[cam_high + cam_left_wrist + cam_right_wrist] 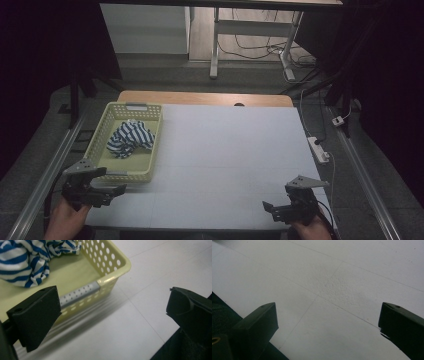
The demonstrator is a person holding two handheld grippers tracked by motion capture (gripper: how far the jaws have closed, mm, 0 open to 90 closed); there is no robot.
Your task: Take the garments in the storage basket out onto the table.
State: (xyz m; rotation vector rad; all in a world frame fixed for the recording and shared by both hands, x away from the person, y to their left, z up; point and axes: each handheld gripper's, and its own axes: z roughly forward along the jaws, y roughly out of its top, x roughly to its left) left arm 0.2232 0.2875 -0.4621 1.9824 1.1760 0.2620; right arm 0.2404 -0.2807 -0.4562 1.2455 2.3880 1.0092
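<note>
A pale yellow perforated basket (104,131) stands at the left side of the white table, and a crumpled blue-and-white striped cloth (130,138) lies inside it. In the left gripper view the basket's near corner (117,267) and the striped cloth (27,262) are close ahead. My left gripper (111,191) hovers just in front of the basket's near end, open and empty, jaws wide apart (112,315). My right gripper (275,210) rests near the table's front right corner, open with nothing between its jaws (327,325), looking down on bare white tabletop.
The white table surface (230,160) has a wooden strip along its far edge. A white power strip (318,149) with cables lies on the floor to the right. Metal rails run along both sides, and desk legs with wires stand beyond.
</note>
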